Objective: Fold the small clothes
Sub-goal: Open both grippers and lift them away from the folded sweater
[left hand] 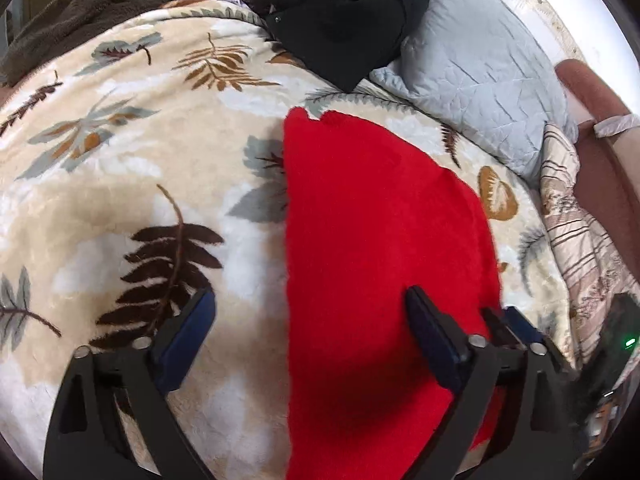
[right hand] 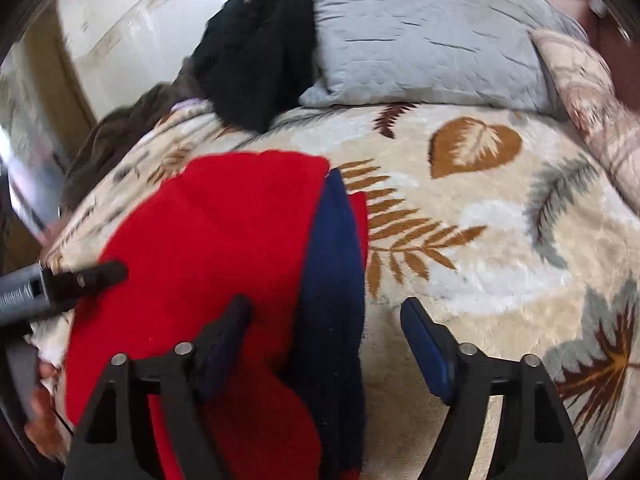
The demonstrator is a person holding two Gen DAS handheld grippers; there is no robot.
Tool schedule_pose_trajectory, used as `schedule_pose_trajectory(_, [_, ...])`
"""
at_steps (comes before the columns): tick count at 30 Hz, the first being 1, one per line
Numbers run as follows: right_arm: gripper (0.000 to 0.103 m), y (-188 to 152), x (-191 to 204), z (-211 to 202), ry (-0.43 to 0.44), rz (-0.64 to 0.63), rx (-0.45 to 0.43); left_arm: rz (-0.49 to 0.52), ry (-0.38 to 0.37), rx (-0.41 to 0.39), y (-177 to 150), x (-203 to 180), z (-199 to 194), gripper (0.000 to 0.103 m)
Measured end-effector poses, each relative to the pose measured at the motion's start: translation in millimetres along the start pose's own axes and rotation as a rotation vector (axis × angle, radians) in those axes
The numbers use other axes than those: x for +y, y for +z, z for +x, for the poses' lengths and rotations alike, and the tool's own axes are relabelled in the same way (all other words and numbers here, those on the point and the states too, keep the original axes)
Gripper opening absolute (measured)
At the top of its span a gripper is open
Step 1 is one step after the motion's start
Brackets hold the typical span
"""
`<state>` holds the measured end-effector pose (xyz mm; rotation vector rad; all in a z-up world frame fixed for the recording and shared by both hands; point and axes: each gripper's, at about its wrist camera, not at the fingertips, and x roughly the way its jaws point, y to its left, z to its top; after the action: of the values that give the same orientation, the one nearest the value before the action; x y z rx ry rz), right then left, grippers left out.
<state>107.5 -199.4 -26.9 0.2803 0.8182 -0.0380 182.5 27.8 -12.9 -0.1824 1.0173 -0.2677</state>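
While lying flat on the leaf-print blanket (left hand: 120, 184) under and between both pairs of jaws, red garment (left hand: 372, 240) with navy band (right hand: 336, 280) looks soft, light, limp and a little fuzzy; likely to sag and drag on the plush pile. Best pinched at a folded edge or corner, through all layers. Left gripper (left hand: 310, 312) spread wide, holding nothing; right gripper (right hand: 324, 312) likewise released, astride the navy edge. Beyond the fingertips: black clothing (left hand: 344, 12), grey pillow (left hand: 480, 64).
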Motion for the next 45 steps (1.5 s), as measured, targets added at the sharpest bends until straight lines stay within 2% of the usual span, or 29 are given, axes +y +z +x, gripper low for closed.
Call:
schedule_pose_trajectory(2, [0.078,-2,-2,-17,-0.008,0.007,-0.023,-0.006,-0.005,0.0,1,1,-6,0.098])
schedule_pose_trajectory(4, [0.081,-9,-4,-26,0.0,0.001,-0.021,0.008,0.02,-0.043,0,0,-18,0.098])
schedule_pose_trajectory(5, [0.082,-14,-5,-27,-0.002,-0.002,-0.001,0.02,0.039,-0.057,-2,-2,-20,0.099])
schedule_pose_trajectory(7, [0.096,-30,-9,-14,-0.031,0.002,0.099,0.055,0.073,-0.064,-5,-5,-19,0.1])
schedule_pose_trajectory(9, [0.099,-33,-12,-4,-0.045,0.017,0.15,0.057,0.089,-0.068,-9,-5,-15,0.103])
schedule_pose_trajectory(11, [0.099,-29,-11,-12,-0.064,0.01,0.119,0.037,0.093,-0.074,-9,-4,-20,0.102])
schedule_pose_trajectory(14, [0.101,-32,-5,-29,-0.149,-0.039,0.053,0.041,0.115,-0.08,-11,-4,-32,0.102])
schedule_pose_trajectory(18, [0.101,-34,-2,-47,-0.25,-0.061,-0.002,0.079,0.205,-0.101,-29,-1,-53,0.102])
schedule_pose_trajectory(21, [0.102,-33,-4,-58,-0.251,-0.052,-0.024,0.105,0.225,-0.1,-48,4,-62,0.102])
schedule_pose_trajectory(27, [0.102,-40,-14,-73,-0.268,-0.023,0.003,0.113,0.297,-0.172,-64,13,-71,0.102])
schedule_pose_trajectory(31, [0.102,-43,-12,-81,-0.333,-0.057,-0.013,0.128,0.301,-0.202,-63,10,-74,0.102])
schedule_pose_trajectory(34, [0.102,-44,-12,-83,-0.347,-0.08,-0.014,0.165,0.292,-0.2,-66,3,-74,0.102])
schedule_pose_trajectory(38, [0.102,-45,-11,-88,-0.358,-0.101,-0.015,0.226,0.319,-0.23,-73,-10,-79,0.102])
schedule_pose_trajectory(45, [0.102,-49,-10,-103,-0.378,-0.167,-0.036,0.274,0.276,-0.221,-84,-25,-84,0.102])
